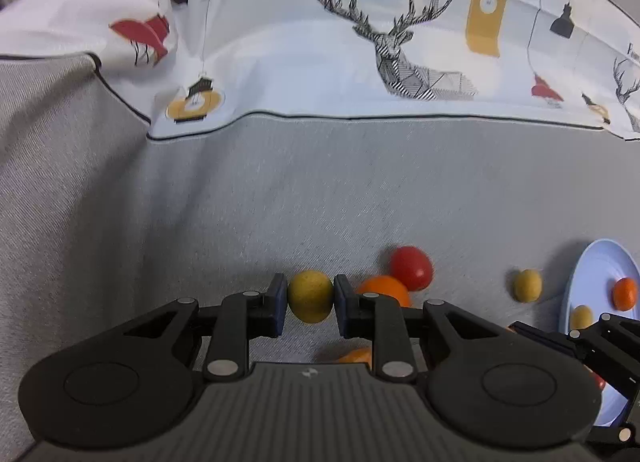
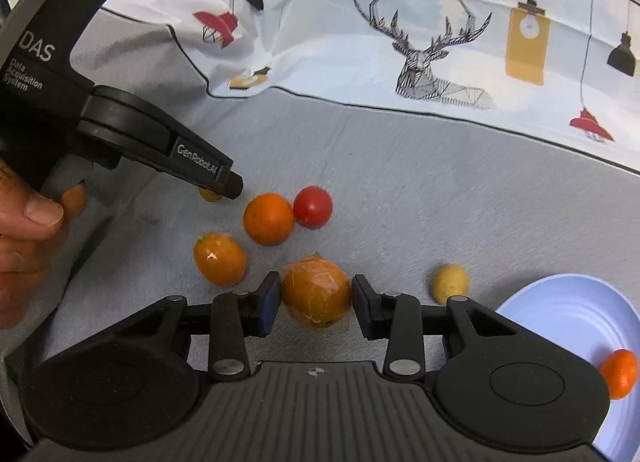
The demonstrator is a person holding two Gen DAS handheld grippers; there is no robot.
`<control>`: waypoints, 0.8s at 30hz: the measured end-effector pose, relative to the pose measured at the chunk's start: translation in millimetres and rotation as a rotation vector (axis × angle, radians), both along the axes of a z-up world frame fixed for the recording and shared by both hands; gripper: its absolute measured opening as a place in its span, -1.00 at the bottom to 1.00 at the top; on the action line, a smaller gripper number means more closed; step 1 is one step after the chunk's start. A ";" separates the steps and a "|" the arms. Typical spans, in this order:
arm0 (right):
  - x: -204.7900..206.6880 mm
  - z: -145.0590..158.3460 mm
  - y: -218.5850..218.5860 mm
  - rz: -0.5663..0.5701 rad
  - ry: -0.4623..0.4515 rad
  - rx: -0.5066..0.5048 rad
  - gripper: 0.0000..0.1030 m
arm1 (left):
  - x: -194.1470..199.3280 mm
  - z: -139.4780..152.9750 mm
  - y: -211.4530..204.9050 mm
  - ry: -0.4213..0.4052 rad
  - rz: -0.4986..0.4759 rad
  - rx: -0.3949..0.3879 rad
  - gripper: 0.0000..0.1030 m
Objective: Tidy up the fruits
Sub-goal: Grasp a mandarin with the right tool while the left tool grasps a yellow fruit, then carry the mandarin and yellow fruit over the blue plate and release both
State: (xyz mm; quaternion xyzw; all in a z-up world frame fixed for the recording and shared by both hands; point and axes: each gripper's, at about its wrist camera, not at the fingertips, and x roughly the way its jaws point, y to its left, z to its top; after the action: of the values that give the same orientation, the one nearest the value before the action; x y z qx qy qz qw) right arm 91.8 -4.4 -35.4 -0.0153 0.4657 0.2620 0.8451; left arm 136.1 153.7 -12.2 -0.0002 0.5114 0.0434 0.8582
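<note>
Left wrist view: left gripper (image 1: 310, 301) closed on a yellow-green fruit (image 1: 310, 296), both pads touching its sides. Whether it is lifted off the grey cloth (image 1: 280, 189) I cannot tell. Just right of the fingers: an orange fruit (image 1: 384, 289) with a red tomato (image 1: 412, 266) behind it; farther right a small yellow fruit (image 1: 528, 285). Far right, the blue plate (image 1: 592, 262) holds one orange and one yellow piece.

Right wrist view: right gripper (image 2: 316, 302) straddles a wrapped orange fruit (image 2: 316, 294); left pad touching, right pad near or just touching, so grip uncertain. Ahead left: a second wrapped orange (image 2: 220, 260), a plain orange, the tomato. Plate at far right.

Progress judgement: early; few fruits plated, at least six remain on the cloth.
</note>
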 end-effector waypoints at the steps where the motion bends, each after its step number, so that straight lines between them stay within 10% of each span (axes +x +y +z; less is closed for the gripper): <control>1: -0.3 1.9 -2.0 -0.004 -0.004 0.001 -0.22 | -0.8 2.8 -1.8 -0.007 -0.003 0.001 -0.48; 24: -10.3 34.9 -66.0 -0.119 -0.074 0.018 -0.22 | -15.3 42.5 -70.2 -0.149 -0.096 -0.015 -0.48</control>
State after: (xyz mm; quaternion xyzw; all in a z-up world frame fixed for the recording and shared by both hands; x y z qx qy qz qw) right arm 81.5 -70.5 -0.6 0.0103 0.4318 0.2146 0.8760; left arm 120.8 83.5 30.2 0.0147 0.4460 -0.0017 0.8949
